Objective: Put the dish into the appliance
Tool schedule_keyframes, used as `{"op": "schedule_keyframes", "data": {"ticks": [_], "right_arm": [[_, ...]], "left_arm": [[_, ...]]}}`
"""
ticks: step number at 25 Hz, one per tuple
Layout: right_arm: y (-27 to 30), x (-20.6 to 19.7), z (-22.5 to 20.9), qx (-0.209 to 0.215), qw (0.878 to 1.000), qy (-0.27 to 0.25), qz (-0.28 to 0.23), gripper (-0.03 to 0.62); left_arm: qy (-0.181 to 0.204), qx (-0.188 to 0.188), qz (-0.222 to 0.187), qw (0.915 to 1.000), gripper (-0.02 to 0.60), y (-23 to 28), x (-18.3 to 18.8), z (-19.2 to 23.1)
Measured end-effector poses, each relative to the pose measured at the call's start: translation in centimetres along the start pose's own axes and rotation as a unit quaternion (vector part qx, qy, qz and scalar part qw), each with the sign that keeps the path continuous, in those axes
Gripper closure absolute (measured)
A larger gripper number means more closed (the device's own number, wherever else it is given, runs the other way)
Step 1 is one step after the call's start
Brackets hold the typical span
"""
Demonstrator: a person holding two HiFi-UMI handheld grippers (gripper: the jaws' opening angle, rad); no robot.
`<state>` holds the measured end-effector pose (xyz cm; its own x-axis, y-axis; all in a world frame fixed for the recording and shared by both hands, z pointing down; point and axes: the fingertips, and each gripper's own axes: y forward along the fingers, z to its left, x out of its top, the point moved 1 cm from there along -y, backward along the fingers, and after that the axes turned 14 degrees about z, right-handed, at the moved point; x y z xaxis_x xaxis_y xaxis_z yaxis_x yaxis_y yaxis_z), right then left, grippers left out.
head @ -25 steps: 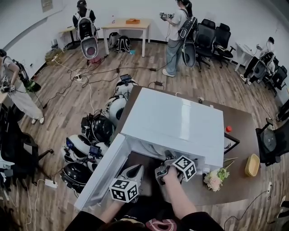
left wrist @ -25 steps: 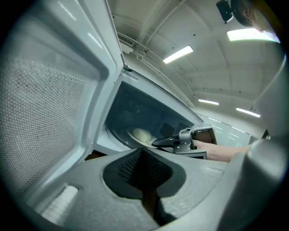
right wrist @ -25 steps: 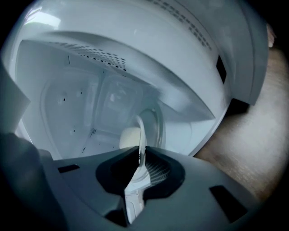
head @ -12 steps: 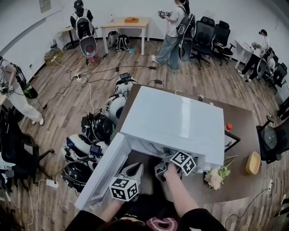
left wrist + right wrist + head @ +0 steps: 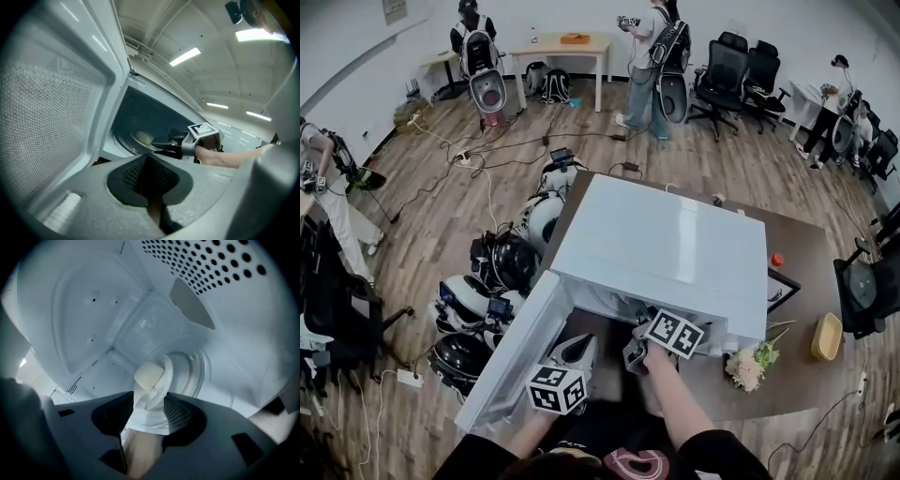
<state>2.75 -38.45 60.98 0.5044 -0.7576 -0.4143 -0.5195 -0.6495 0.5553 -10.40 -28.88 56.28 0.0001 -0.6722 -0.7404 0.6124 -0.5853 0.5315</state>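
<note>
A white microwave (image 5: 661, 244) stands on the brown table with its door (image 5: 516, 352) swung open to the left. My right gripper (image 5: 150, 414) reaches into the cavity. Its jaws are opening, and the white dish (image 5: 157, 380) with a cream lump of food (image 5: 147, 375) stands between the pads, over the glass turntable (image 5: 199, 373). In the left gripper view the right gripper (image 5: 180, 140) and dish (image 5: 144, 137) show inside the dark cavity. My left gripper (image 5: 157, 208) is shut on nothing, low beside the door's inner face (image 5: 47, 140).
A bunch of flowers (image 5: 750, 366), a yellow basket (image 5: 823, 339) and a small red object (image 5: 775, 261) lie on the table right of the microwave. Helmets and gear (image 5: 502, 267) are heaped on the floor at the left. People and office chairs (image 5: 731, 70) stand at the back.
My right gripper's marker cube has slid a little deeper under the microwave's top edge. The left gripper has stayed put. People at the back have walked about.
</note>
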Motion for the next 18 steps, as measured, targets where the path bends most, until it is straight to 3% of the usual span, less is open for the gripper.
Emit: {"op": "schedule_keyframes", "data": {"ticks": [3, 7, 12, 14, 18], "right_arm": [[0.1, -0.4, 0.2, -0.028, 0.997, -0.071, 0.023, 0.377], [0.5, -1.3, -0.1, -0.092, 0.978, -0.180, 0.055, 0.357], [0.7, -1.9, -0.6, -0.180, 0.933, -0.300, 0.089, 0.341], [0.7, -2.1, -0.7, -0.189, 0.926, -0.314, 0.094, 0.338], [0.6, -2.3, -0.7, -0.189, 0.925, -0.310, 0.112, 0.338]], "left_arm": [[0.001, 0.002, 0.002, 1.0000, 0.572, 0.1, -0.1, 0.0], [0.000, 0.002, 0.013, 0.9999, 0.572, 0.2, -0.5, 0.0], [0.002, 0.003, 0.012, 0.9999, 0.572, 0.3, -0.4, 0.0], [0.001, 0.003, 0.013, 0.9999, 0.572, 0.3, -0.4, -0.1], [0.000, 0.002, 0.020, 0.9998, 0.573, 0.6, -0.7, 0.0]]}}
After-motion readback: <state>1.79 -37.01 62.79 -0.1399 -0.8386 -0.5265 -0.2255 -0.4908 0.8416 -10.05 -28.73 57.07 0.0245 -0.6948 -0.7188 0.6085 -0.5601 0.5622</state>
